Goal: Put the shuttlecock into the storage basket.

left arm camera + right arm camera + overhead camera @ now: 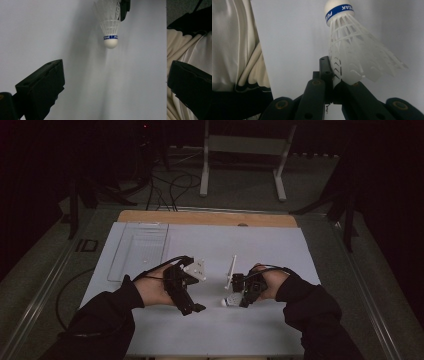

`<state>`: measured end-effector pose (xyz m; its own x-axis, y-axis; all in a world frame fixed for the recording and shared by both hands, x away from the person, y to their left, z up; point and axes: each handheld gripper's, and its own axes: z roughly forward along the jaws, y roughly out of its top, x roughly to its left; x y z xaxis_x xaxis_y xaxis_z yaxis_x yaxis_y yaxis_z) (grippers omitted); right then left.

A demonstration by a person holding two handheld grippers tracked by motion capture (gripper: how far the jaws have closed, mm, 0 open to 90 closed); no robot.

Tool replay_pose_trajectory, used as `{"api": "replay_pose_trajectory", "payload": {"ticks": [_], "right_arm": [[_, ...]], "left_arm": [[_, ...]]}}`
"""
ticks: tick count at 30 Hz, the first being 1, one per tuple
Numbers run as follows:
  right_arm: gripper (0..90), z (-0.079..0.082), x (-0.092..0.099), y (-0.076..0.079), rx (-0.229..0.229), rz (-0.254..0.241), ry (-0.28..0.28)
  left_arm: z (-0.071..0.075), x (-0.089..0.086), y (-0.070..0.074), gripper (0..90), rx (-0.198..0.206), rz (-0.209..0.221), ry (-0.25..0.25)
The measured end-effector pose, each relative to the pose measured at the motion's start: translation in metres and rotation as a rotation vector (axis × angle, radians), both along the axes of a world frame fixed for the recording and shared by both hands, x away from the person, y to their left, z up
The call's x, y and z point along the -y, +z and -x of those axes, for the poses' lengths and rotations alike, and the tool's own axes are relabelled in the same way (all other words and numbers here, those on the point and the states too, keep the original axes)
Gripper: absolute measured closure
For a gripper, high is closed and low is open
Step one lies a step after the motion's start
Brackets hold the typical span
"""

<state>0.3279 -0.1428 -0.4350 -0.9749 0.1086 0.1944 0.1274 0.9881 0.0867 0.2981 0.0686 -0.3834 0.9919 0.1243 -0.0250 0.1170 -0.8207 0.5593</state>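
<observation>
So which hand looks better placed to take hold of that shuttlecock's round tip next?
Probably the left. The right gripper is already shut on the feather skirt of the shuttlecock, so it is occupied. The left gripper has its jaws wide open, with the tip straight ahead between them.

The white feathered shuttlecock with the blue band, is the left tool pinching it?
No, the right tool pinches its skirt; the left tool stands open.

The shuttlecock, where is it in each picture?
High view: the shuttlecock sits low in the middle, at the right gripper.
Left gripper view: top middle, cork end pointing down.
Right gripper view: upper right, its skirt pinched in the jaws.
Shared landmark: the white table sheet behind it.
</observation>
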Motion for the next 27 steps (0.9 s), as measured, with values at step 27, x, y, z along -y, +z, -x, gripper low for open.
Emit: {"api": "replay_pose_trajectory", "payload": {"ticks": [27], "right_arm": [[90.0,0.014,0.003,0.006,0.051,-0.173,-0.022]], "left_arm": [[-0.008,0.014,-0.012,4.2,-0.038,-0.020,-0.037]]}}
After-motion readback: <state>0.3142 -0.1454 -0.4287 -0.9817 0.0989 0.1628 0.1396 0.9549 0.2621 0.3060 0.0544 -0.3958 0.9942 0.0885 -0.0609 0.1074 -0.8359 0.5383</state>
